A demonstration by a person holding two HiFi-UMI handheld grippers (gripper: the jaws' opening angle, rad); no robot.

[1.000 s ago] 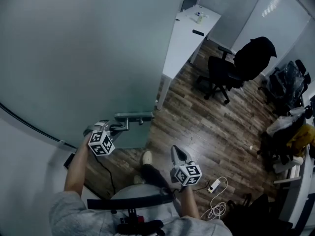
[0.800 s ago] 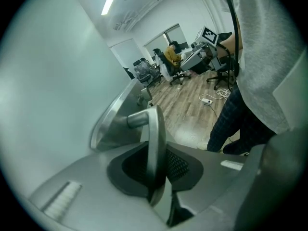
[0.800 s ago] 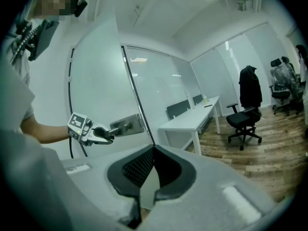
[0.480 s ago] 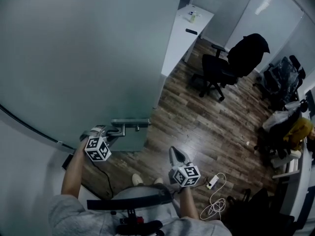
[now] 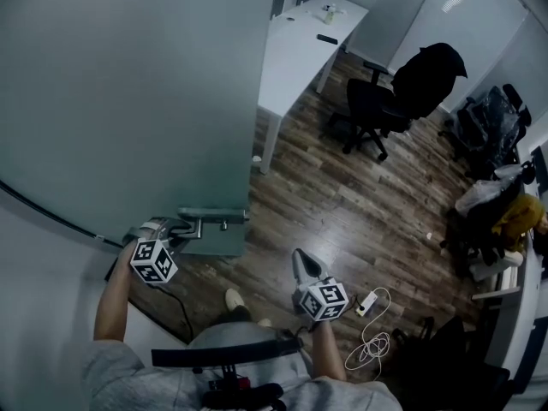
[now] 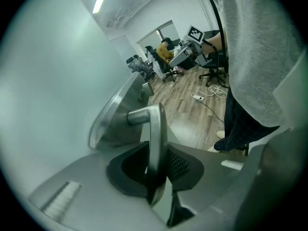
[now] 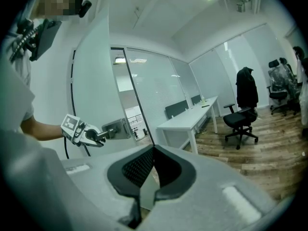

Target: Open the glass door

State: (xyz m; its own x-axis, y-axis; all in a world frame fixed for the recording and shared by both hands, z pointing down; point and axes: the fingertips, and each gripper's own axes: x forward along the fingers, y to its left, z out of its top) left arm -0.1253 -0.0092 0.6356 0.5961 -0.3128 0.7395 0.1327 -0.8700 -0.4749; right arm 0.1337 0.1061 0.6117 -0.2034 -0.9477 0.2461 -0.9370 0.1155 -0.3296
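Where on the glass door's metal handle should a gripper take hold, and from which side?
Take the lever near its free end, far from the door plate, for leverage. Come in end-on along it, one jaw on each long side; it is slim and straight. The left gripper is shut on it this way.

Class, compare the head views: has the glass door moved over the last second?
Yes. The glass door's free edge has swung left, away from the white desk, uncovering more of the desk's near end and leg.
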